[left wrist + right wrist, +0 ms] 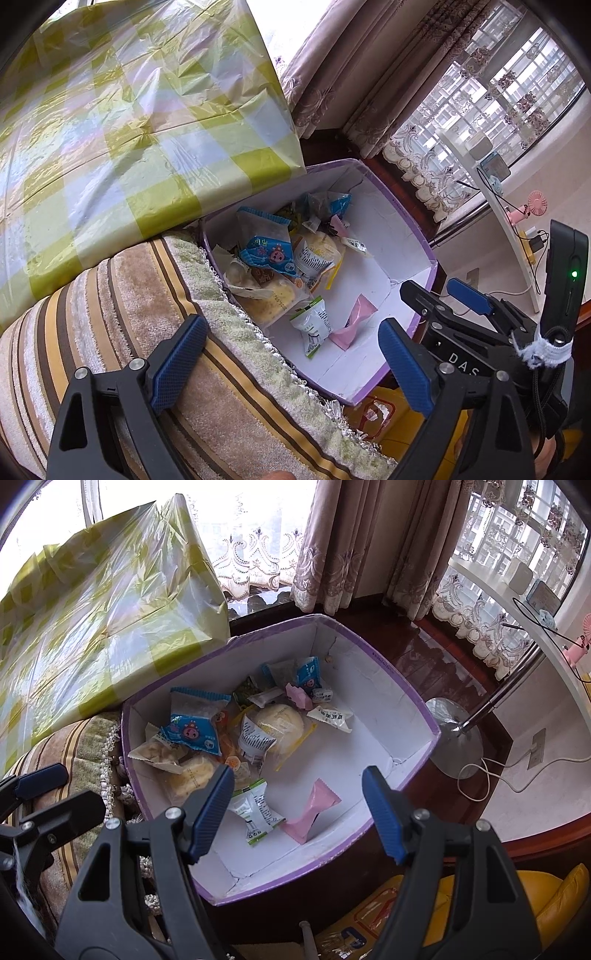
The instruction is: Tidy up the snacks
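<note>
A white cardboard box with a purple rim (406, 218) (399, 675) rests tilted against a striped cushion and holds several snack packets. Among them are a blue packet with a pink cartoon (266, 254) (192, 734), a wrapped bun (280, 720), a green-and-white packet (312, 325) (255, 808) and a pink packet (354, 321) (310, 812). My left gripper (291, 365) (51, 797) hangs open over the box's near left edge, holding nothing. My right gripper (299, 812) (443, 295) is open above the green-and-white and pink packets, touching neither.
A table under a green checked plastic cloth (110, 129) (92, 609) overhangs the box's far left corner. The striped cushion (129, 295) lies to the left. A fan stand's metal base (454, 734) and a white cable are on the floor to the right. A yellow seat (554, 897) is below.
</note>
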### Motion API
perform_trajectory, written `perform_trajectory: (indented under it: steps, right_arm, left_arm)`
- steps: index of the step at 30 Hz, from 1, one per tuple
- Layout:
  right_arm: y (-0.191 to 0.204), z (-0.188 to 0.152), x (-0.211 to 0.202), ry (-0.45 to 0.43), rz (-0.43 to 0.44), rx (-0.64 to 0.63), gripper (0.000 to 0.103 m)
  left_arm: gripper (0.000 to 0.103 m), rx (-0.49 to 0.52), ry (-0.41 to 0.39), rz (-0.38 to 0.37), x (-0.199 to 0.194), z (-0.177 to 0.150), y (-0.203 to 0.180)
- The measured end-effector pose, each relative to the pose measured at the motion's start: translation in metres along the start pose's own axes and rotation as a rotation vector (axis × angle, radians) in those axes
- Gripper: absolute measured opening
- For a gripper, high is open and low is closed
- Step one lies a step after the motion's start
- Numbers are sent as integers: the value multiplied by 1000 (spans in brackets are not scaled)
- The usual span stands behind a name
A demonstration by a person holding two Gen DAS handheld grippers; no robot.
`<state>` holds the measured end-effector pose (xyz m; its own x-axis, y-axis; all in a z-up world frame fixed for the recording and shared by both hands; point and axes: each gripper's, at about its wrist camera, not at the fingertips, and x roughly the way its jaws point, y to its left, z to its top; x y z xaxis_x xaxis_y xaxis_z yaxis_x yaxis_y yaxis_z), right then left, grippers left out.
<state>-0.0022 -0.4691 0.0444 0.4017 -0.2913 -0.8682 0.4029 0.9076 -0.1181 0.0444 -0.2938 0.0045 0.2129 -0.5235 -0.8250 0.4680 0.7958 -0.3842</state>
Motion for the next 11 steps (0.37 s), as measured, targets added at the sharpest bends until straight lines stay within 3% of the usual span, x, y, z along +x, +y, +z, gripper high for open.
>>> perform_trajectory:
  steps: [11]
  right_arm:
    - [0,-1,1,1,2,4,74]
  left_arm:
    - [100,14,-7,-17,0,1,0]
